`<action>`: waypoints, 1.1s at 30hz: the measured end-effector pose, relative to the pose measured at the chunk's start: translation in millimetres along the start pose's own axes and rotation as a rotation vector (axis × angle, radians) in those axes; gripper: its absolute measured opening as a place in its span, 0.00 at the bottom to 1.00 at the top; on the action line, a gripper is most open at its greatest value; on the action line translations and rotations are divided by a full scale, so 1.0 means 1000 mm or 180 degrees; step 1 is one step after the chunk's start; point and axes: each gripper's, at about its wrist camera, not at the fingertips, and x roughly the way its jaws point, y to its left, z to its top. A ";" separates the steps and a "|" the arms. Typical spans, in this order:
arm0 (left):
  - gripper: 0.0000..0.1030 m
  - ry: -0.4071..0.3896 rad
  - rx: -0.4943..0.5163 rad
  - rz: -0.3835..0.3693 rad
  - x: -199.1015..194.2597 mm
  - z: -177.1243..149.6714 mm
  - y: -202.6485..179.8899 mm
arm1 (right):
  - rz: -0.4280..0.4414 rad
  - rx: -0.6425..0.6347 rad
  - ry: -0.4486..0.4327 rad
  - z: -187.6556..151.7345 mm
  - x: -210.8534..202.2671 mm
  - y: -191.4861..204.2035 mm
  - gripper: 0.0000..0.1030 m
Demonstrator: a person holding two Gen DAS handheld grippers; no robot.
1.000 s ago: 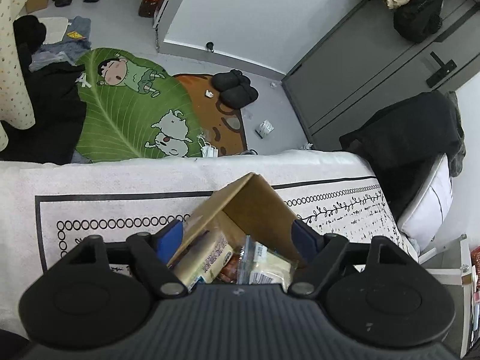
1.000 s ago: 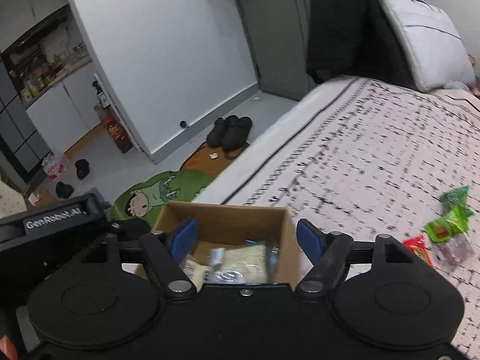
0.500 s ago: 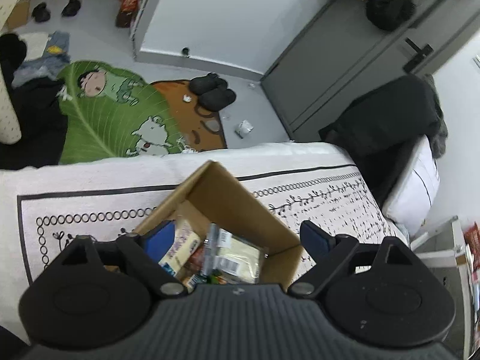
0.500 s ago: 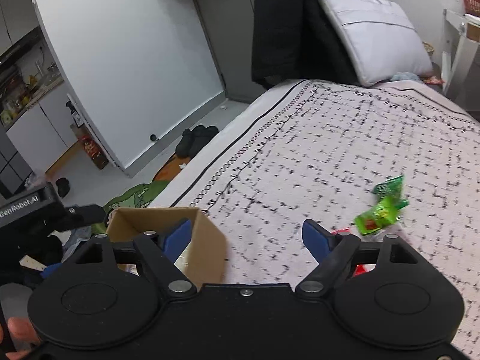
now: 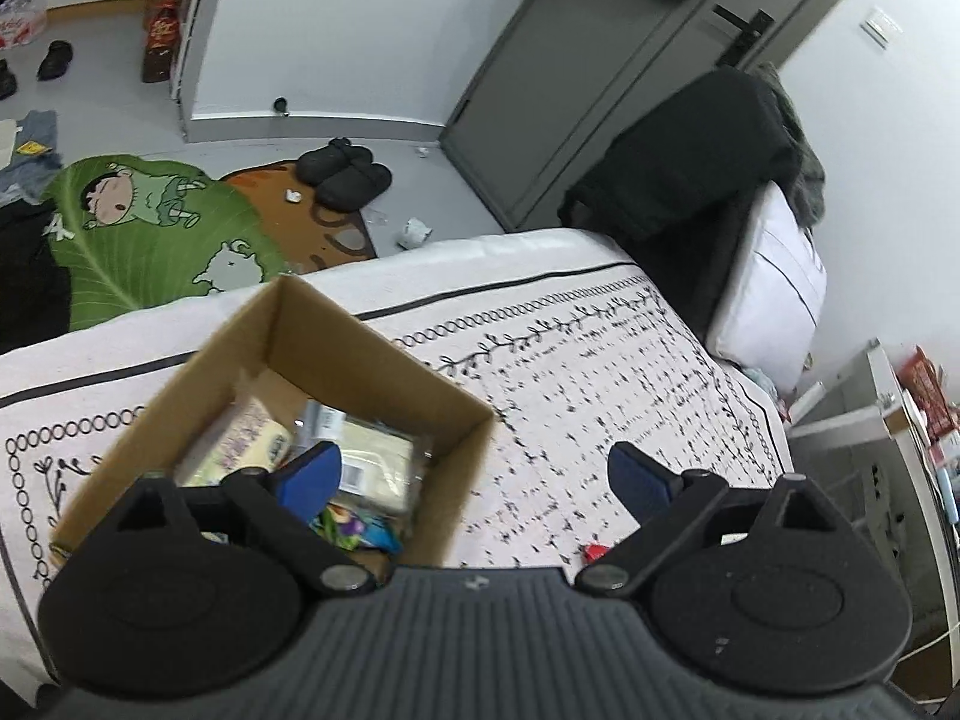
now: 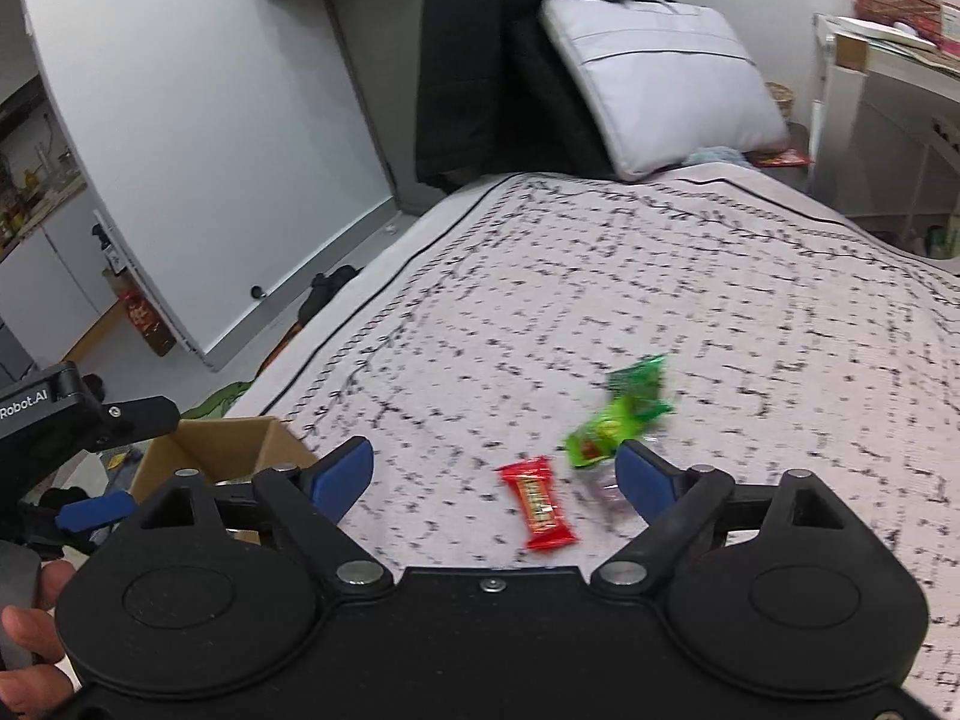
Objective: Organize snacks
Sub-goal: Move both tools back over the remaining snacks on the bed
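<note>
Mid-sort: box part-filled, three snacks left on the bed.

Our right gripper (image 6: 495,471) and left gripper (image 5: 474,474) have both just been opening and hold nothing. Ahead of the right lie a red bar (image 6: 538,503), a green packet (image 6: 618,420) and a clear wrapper (image 6: 603,483); the box (image 5: 300,354) under the left already holds several packets. We read only "Robot.AI" on the left gripper's body; snack labels are too blurred.

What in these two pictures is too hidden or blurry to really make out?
- Snacks in the cardboard box, left view: the left gripper covers the near ones; labels too small to read.
- Box in the right view: mostly behind the right gripper.
- Clear packet beside the green packet: blurred and half behind a finger.
- Red bar: its lettering is smeared.
</note>
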 end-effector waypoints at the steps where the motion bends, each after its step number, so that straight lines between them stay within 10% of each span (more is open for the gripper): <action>1: 0.92 -0.0010 0.0039 -0.0006 0.000 -0.002 -0.004 | -0.0017 0.0010 -0.0013 0.000 -0.002 -0.005 0.90; 33: 0.92 0.0081 0.1244 -0.0018 0.051 -0.066 -0.107 | -0.0072 0.0048 -0.0273 -0.032 0.025 -0.104 1.00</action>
